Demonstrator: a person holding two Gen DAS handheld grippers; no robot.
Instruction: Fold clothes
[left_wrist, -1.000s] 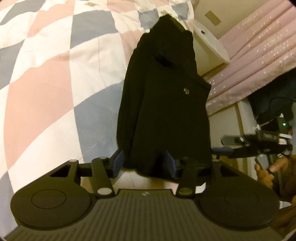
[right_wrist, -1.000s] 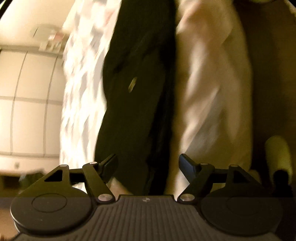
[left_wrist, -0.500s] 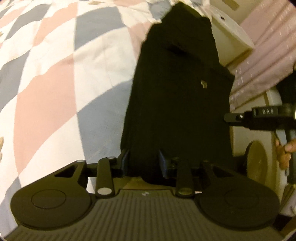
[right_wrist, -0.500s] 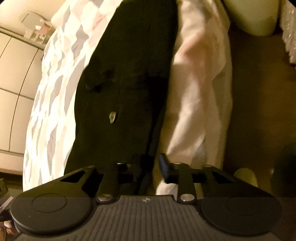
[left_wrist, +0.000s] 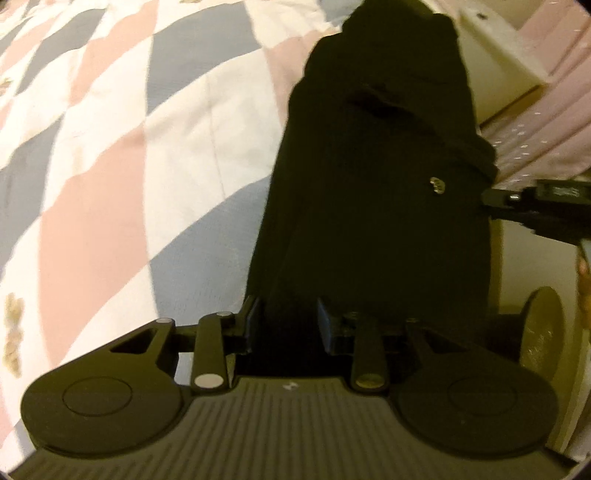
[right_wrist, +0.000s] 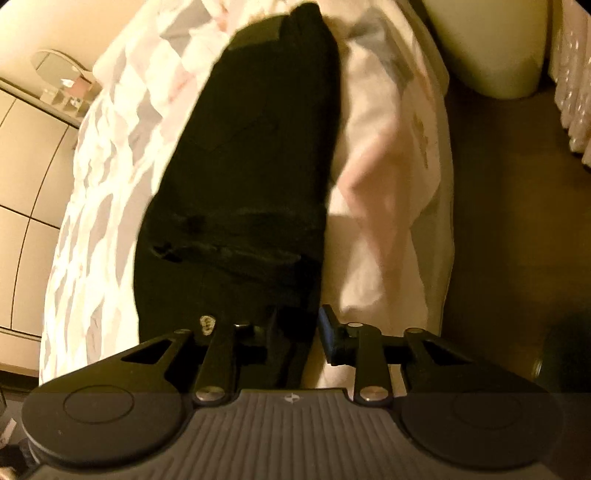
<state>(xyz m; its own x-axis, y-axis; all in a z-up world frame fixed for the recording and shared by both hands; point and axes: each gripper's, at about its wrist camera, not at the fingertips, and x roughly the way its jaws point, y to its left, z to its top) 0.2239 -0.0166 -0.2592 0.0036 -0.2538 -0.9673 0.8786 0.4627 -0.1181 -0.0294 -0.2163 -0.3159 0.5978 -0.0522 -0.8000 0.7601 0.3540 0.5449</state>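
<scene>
Bed (left_wrist: 110, 155), covered by a diamond-patterned quilt in pink, grey and white, serves as the folding surface; its edge drops to the floor (right_wrist: 509, 221) in the right wrist view. Black garment (left_wrist: 369, 221), apparently trousers with a metal button (left_wrist: 437, 184), lies lengthwise along that edge, stretched between both tools, probably to keep it taut and flat for a fold. Left gripper (left_wrist: 288, 325) pinches the cloth's near end between its blue-padded fingers; the garment extends straight ahead of it. Right gripper (right_wrist: 299, 332) likewise clamps the garment's near edge, the button just left of its fingers.
</scene>
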